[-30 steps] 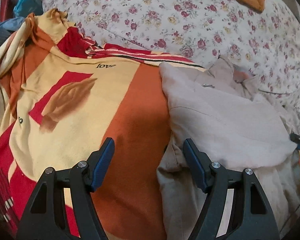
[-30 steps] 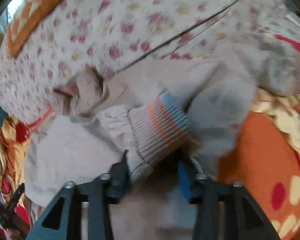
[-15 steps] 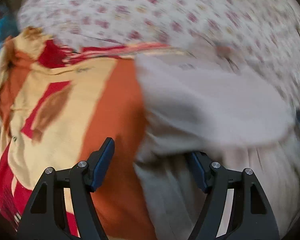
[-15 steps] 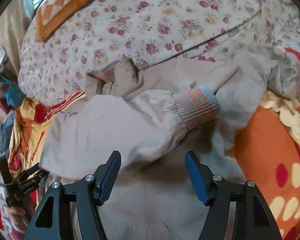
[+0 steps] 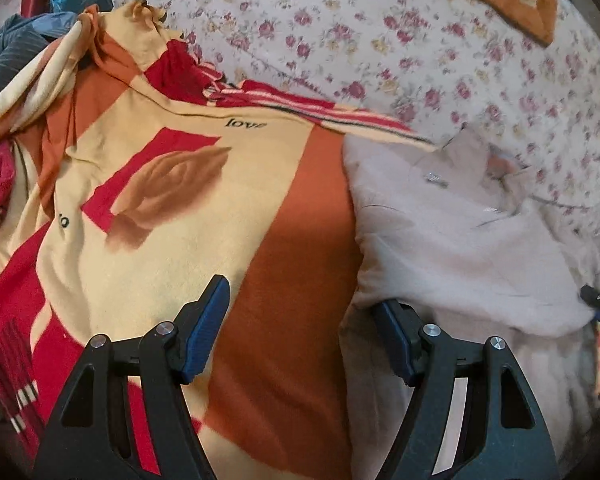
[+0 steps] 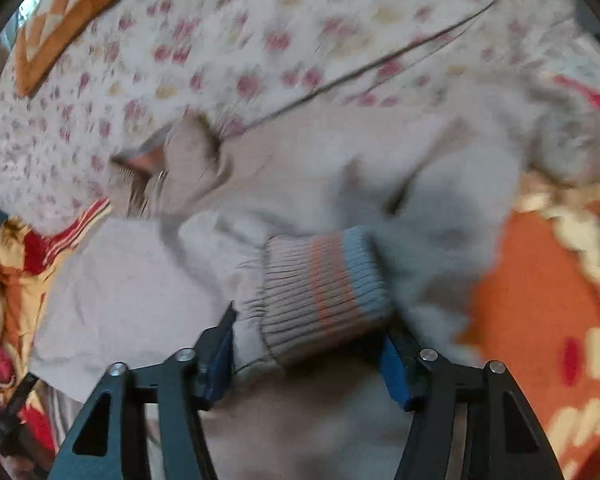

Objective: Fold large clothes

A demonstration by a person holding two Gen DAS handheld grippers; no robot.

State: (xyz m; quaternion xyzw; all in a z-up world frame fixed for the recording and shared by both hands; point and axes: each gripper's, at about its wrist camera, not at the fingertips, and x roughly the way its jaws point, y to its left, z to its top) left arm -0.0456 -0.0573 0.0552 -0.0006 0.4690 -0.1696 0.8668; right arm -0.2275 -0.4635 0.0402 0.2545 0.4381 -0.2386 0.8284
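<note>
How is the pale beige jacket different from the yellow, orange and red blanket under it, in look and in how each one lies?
The pale beige jacket is one plain colour; the yellow, orange and red blanket has big colour blocks and the printed word "love". The jacket lies on top, folded over itself, while the blanket is spread beneath it, bunched at its far edge. The jacket has a ribbed striped cuff; the blanket shows none. Both lie on the floral bedding.
</note>
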